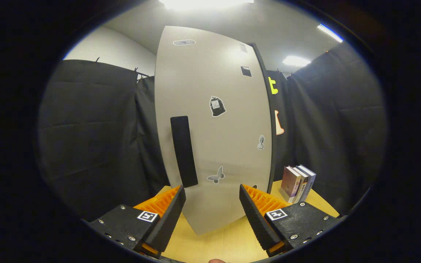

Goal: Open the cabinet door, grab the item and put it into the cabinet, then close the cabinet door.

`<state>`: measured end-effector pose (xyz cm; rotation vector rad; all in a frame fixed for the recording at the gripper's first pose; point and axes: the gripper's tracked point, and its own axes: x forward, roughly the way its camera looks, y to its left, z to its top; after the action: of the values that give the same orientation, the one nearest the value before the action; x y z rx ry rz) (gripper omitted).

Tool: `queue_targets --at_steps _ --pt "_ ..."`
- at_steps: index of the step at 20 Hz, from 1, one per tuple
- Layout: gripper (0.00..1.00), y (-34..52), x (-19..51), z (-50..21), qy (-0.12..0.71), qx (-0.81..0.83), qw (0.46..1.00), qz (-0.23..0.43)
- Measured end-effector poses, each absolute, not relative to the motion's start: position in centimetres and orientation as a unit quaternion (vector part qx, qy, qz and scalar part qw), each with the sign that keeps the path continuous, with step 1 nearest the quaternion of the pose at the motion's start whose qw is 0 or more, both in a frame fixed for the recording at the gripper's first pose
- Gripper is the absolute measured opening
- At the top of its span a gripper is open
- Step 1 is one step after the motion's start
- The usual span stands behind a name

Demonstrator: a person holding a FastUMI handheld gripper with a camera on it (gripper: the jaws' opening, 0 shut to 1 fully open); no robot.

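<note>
A tall pale grey cabinet (214, 120) stands on the wooden table (225, 244) straight ahead, its door shut and dotted with small stickers. A black vertical handle (184, 150) runs down the door's left part, just above and ahead of my left finger. My gripper (212, 193) is open, its fingers spread in front of the door's lower part with nothing between them. Several upright books (298, 182) stand on the table to the right of the cabinet, beyond my right finger.
Black cloth walls close the booth on the left, right and behind the cabinet. The table's wooden top extends from under the fingers to the books. Ceiling lights shine above.
</note>
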<state>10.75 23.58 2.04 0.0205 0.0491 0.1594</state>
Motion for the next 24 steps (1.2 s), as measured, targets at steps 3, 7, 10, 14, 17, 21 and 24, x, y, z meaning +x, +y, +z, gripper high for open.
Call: queue_targets --at_steps 3,7,10,14,17,21,24 --pt "0.92 24.3 10.7 1.9 0.024 0.013 0.997 0.074" --pt "0.92 24.6 10.6 2.5 0.021 0.016 0.997 0.067" --pt "0.92 24.1 10.7 2.9 0.016 0.01 0.998 0.061" --pt "0.92 23.1 11.2 3.0 0.016 0.016 0.998 0.055" --pt "0.92 22.6 11.2 3.1 0.016 0.017 0.998 0.051" --pt "0.92 22.8 11.3 3.1 0.02 0.019 0.998 0.052" --pt "0.92 23.0 11.2 3.5 0.017 0.014 0.998 0.055"
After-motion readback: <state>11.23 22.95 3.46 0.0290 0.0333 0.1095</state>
